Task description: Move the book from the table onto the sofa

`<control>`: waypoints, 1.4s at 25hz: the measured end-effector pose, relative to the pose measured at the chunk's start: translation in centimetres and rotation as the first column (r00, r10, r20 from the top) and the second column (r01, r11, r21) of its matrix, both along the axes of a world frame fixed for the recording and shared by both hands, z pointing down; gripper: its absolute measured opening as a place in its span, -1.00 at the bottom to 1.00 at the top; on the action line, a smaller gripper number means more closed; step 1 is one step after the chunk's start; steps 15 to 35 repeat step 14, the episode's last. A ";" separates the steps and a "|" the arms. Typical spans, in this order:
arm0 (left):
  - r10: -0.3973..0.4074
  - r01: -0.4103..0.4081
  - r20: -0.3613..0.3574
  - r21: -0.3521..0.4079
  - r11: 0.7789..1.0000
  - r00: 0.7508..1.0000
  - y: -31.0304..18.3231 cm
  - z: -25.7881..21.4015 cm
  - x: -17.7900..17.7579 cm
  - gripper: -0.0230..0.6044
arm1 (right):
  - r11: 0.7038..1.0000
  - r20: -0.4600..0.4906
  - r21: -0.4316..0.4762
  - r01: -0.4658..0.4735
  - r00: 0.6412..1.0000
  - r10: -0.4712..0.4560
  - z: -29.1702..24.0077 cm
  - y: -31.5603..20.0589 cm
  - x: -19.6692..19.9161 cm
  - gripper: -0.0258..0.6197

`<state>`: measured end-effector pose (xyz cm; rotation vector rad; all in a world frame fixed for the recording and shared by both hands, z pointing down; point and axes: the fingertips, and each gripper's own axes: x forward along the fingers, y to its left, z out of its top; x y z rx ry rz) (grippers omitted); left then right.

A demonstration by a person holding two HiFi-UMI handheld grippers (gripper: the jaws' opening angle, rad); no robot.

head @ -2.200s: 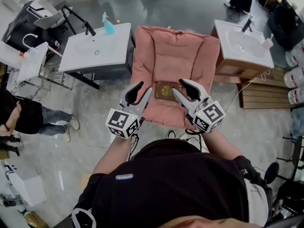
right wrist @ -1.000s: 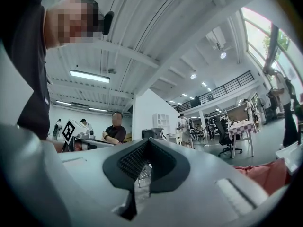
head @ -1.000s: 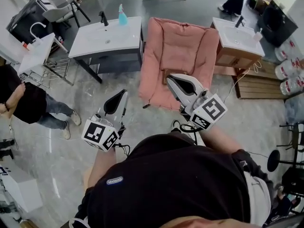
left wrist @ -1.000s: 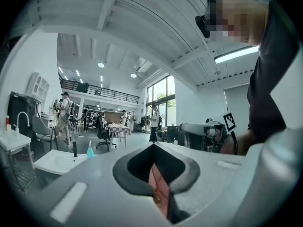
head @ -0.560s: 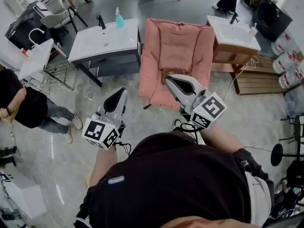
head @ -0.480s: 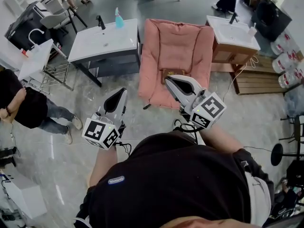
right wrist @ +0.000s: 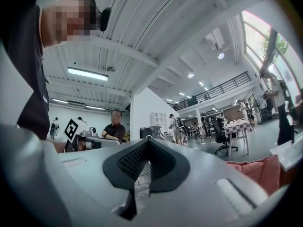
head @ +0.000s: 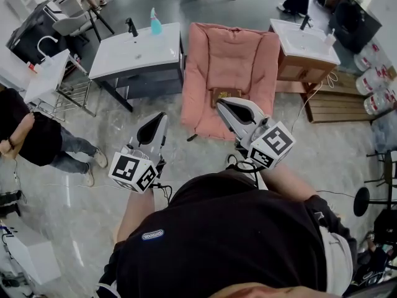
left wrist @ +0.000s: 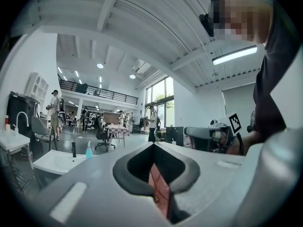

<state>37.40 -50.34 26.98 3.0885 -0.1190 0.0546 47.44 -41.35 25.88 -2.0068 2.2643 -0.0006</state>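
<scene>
Head view shows the book [head: 222, 95] lying flat on the seat of the pink sofa [head: 231, 51], just beyond the tip of the right tongs [head: 221, 103]. The right tongs and the left tongs [head: 160, 116] are both closed, with nothing in them. I judge the move done. Backing off cleanly matters now: hold the right tongs level and draw them straight toward the near side, clear of the book.
</scene>
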 end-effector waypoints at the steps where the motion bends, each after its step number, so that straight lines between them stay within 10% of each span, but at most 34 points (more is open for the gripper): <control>1: -0.002 0.002 0.000 0.000 1.000 1.000 0.0 0.0 0.1 -0.92 | 1.000 0.000 0.000 -0.001 1.000 0.001 0.0 0.0 0.1 -0.83; 35: -0.024 0.024 -0.006 -0.007 1.000 1.000 -0.9 0.0 0.3 -0.92 | 1.000 -0.015 -0.010 -0.005 1.000 0.005 0.0 -0.1 0.1 -0.83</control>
